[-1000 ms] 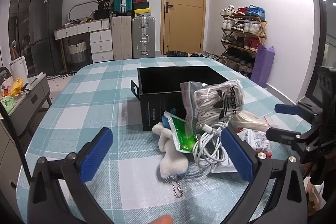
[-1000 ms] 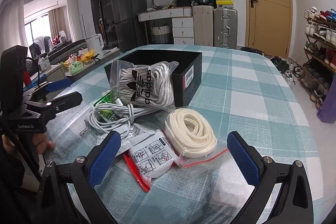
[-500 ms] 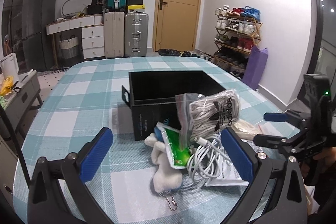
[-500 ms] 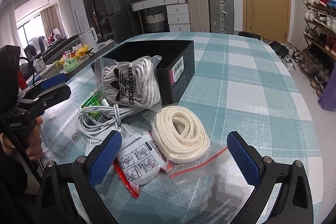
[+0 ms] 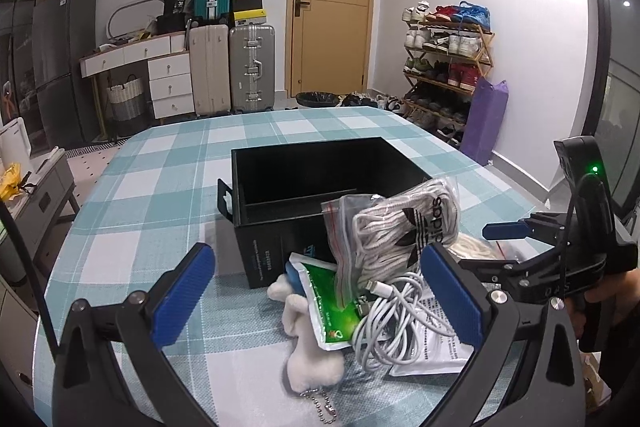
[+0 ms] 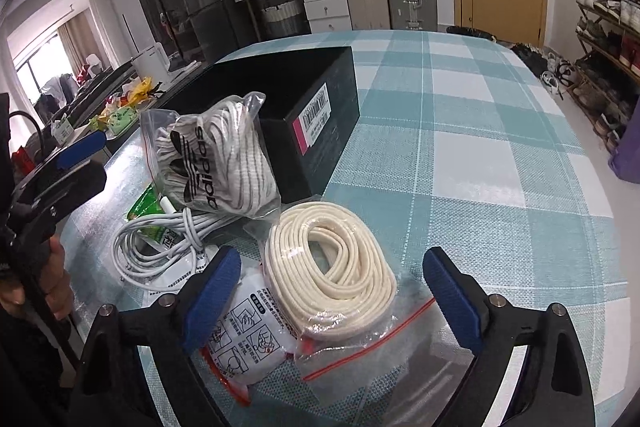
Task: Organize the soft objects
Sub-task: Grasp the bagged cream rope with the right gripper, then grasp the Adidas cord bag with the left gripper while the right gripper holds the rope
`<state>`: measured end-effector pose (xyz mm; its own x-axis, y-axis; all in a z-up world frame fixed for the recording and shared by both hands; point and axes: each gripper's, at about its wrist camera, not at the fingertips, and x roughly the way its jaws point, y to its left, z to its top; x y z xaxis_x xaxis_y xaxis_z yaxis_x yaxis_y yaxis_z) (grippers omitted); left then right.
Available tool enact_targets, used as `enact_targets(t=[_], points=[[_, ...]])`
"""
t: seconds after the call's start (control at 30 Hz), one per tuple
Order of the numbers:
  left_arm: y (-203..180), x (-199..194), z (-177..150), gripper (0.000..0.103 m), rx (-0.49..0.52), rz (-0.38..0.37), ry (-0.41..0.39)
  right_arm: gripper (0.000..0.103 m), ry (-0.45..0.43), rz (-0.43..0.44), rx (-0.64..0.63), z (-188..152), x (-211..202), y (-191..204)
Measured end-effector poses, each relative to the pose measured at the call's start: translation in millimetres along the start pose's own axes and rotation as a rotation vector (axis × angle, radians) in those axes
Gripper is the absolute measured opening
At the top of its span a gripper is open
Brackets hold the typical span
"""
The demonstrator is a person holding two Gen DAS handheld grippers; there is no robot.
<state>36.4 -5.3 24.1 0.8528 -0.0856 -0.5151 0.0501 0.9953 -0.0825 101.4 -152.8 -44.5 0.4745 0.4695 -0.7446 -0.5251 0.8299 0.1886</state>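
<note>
Both grippers hang spread wide, grasping nothing: the left gripper (image 5: 320,291) faces the white plush keychain toy (image 5: 308,343), the right gripper (image 6: 332,291) straddles the cream cord coil in a clear zip bag (image 6: 332,267). At twelve o'clock sits the open black cardboard box (image 5: 320,179). The slick bag may slip; the tangled white charging cable (image 5: 396,323) could drag along.

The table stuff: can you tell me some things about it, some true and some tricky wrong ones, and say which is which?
1. The black box is open on top. True.
2. The adidas bag of laces lies inside the black box. False: it leans against the outside of the box.
3. The cream rope coil sits in a clear bag with a red zip strip. True.
4. The right gripper is squeezing the cream rope coil. False: its fingers are spread wide, one on each side of the coil, gripping nothing.
5. The white cable lies beside a green packet. True.
6. The left gripper holds the white plush toy. False: it is open and empty.
</note>
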Motion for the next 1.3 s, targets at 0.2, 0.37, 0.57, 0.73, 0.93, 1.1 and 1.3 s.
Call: enact_targets(t=[0.2,0.37,0.57,0.73,0.93,1.1,1.3], points=[[5.5,4.2,0.1,0.103,-0.003,0.004,0.009,0.088,0.019,0.023,0.038,0.2,4.8,-3.1],[5.7,6.8,-0.6,0.103,0.012,0.002,0.024,0.081,0.022,0.032,0.037,-0.3,6.5,-1.7],[-0.4,8.1,-2.9,0.103,0.033,-0.001,0.019,0.061,0.019,0.087,0.036,-2.1,5.7,-1.4],[-4.9,7.0,-4.5,0.103,0.047,0.000,0.015,0.044,0.014,0.130,0.013,-4.3,4.5,2.2],[-4.3,7.7,-4.6,0.103,0.045,-0.002,0.019,0.036,0.004,0.151,0.008,-6.4,-3.8,2.1],[-4.4,9.4,-5.2,0.103,0.045,-0.003,0.020,0.032,-0.014,0.152,0.014,-10.8,-15.2,-1.6],[-8.3,11.1,-6.3,0.103,0.053,-0.014,0.026,0.031,-0.052,0.181,0.035,-18.0,-35.2,-7.0]])
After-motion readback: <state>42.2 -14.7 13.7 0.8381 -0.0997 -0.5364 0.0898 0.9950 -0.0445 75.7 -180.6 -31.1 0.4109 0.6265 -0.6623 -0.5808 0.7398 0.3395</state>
